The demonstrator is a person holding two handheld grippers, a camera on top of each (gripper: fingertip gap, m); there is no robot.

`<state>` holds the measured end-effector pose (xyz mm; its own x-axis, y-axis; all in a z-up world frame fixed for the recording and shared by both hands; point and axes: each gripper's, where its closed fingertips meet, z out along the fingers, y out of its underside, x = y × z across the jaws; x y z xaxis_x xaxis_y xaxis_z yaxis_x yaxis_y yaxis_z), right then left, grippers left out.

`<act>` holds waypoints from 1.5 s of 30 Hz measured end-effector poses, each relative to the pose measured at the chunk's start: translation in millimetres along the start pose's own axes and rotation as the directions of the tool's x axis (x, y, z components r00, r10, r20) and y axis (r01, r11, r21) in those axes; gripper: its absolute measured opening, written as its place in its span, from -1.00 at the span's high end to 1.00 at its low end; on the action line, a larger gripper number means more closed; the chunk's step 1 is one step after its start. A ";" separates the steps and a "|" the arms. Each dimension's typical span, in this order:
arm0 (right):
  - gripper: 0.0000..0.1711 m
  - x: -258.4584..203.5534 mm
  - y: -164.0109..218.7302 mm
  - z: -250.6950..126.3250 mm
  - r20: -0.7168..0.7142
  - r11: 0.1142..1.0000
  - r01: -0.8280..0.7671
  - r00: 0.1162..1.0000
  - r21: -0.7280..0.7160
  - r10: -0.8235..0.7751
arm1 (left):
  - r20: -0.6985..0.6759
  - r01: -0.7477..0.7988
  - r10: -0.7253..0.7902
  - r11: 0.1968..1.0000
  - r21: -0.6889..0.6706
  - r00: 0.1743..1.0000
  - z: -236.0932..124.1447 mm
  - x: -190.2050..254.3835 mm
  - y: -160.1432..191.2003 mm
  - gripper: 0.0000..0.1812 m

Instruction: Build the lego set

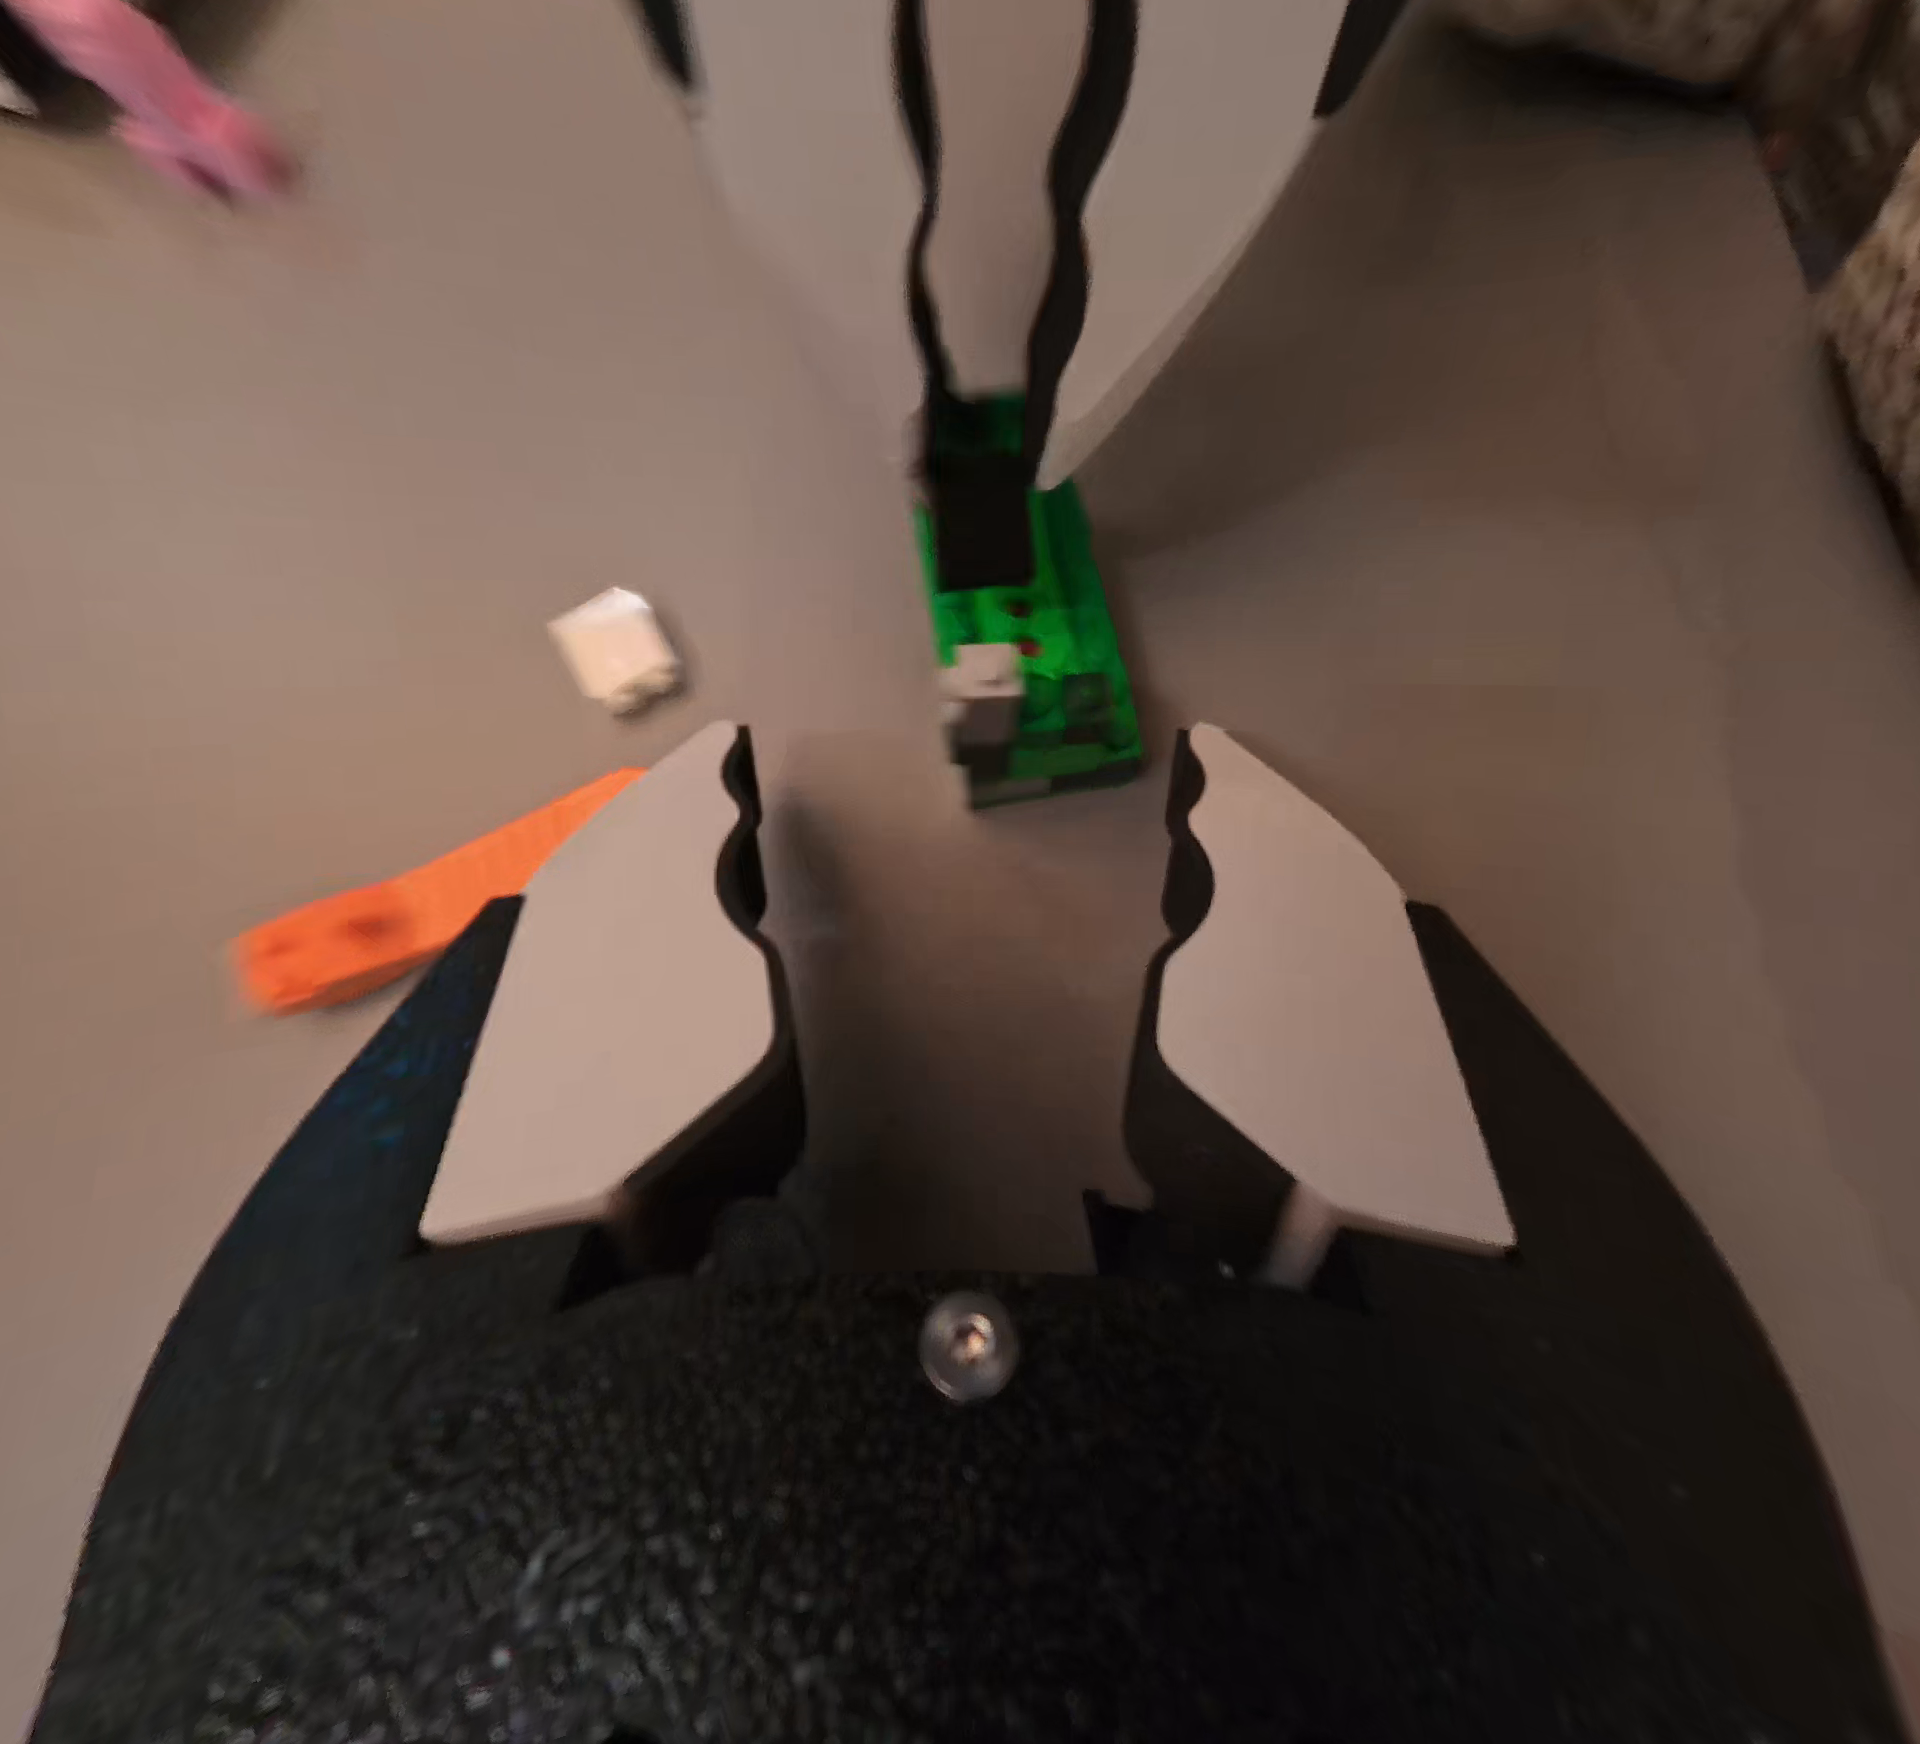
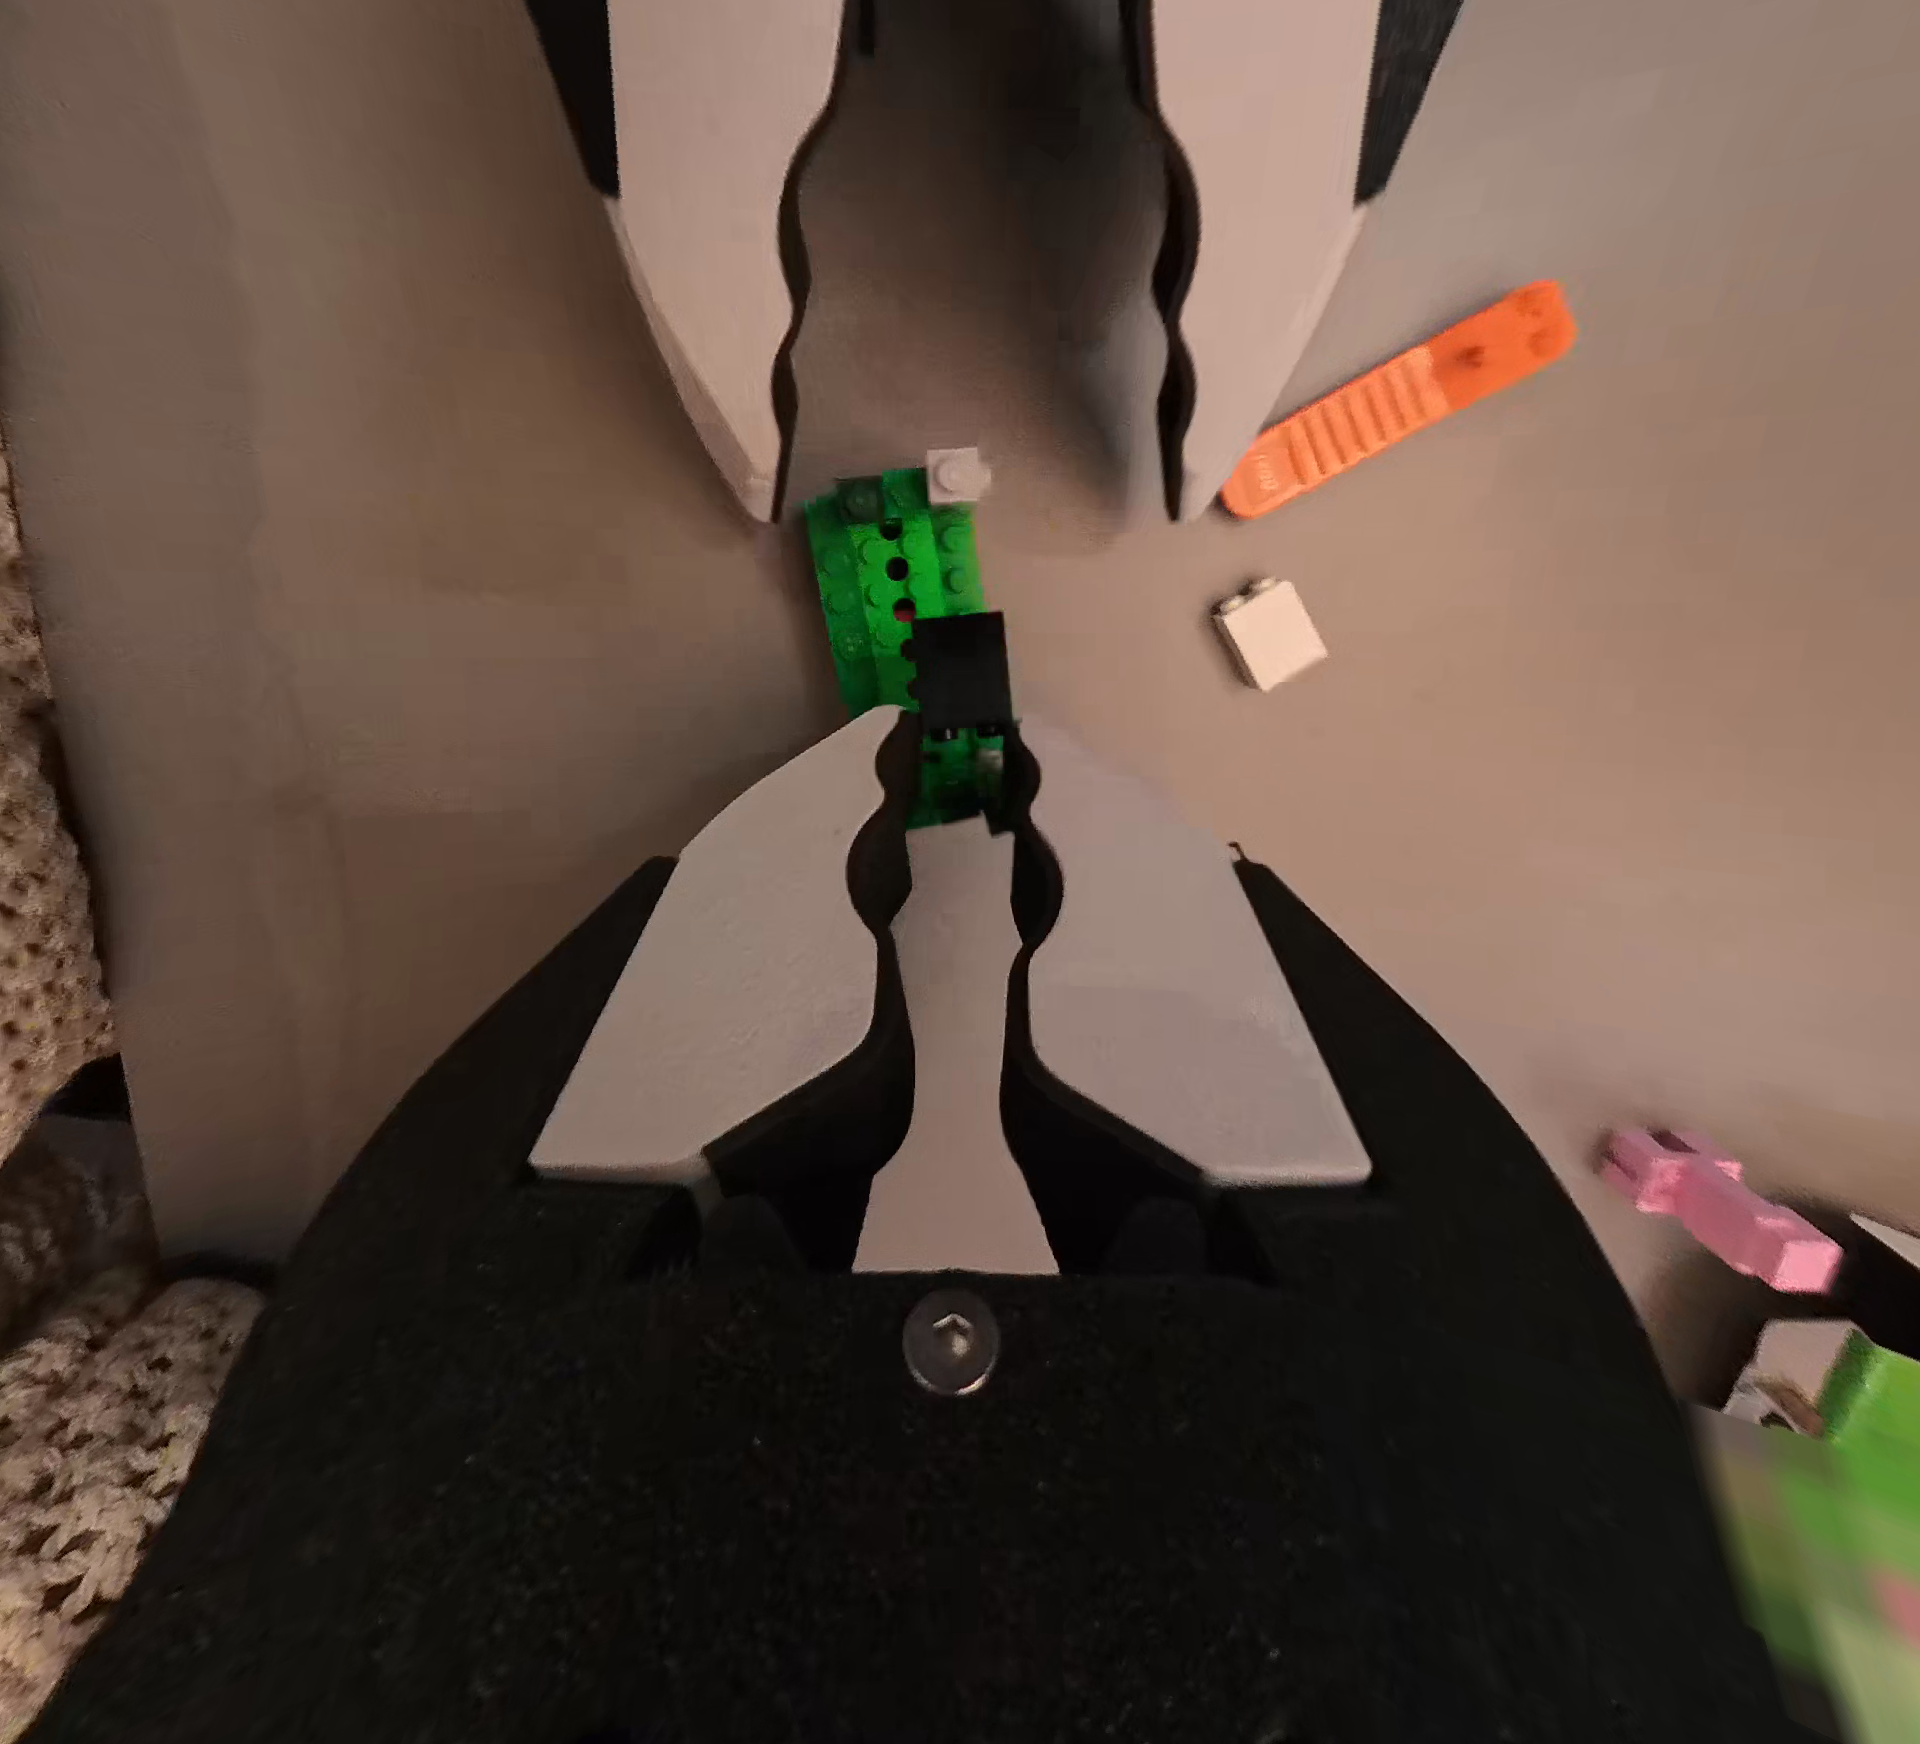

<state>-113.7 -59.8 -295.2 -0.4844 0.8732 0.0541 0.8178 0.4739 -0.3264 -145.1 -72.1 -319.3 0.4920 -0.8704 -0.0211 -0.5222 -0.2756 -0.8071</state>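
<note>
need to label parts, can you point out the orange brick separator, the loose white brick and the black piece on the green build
orange brick separator [image 2: 1397, 401]: right wrist view, on its ribbed middle.
loose white brick [image 2: 1273, 645]: right wrist view, on its top face.
black piece [image 2: 961, 668]: right wrist view, on its flat upper face, above the green build [image 2: 857, 582].

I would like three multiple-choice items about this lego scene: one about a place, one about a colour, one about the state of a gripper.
1. Where does the loose white brick lie?
A. on top of the green build
B. on the table between the green build and the orange tool
C. inside the left gripper

2. What colour is the long ridged tool?
A. blue
B. yellow
C. orange

3. How is the right gripper?
A. shut on the green build
B. wide open and empty
C. out of view

Key: 1 B, the brick rests alone on the table, apart from the green build. 2 C, it is plainly orange. 3 A, its fingers close around the near end of the build, while the left gripper is open.
</note>
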 end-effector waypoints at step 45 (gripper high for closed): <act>0.78 -7.5 -64.4 -77.0 0.607 0.706 -0.511 0.782 0.490 0.145 | 0.570 -0.560 0.318 0.765 0.318 0.758 -60.7 7.9 -94.2 0.81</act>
<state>-138.9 -88.1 -201.9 -0.4485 0.6821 -0.5776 0.6732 -0.1673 -0.7203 -134.4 -77.8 -207.7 0.6040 -0.5144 -0.6087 -0.4533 0.4065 -0.7933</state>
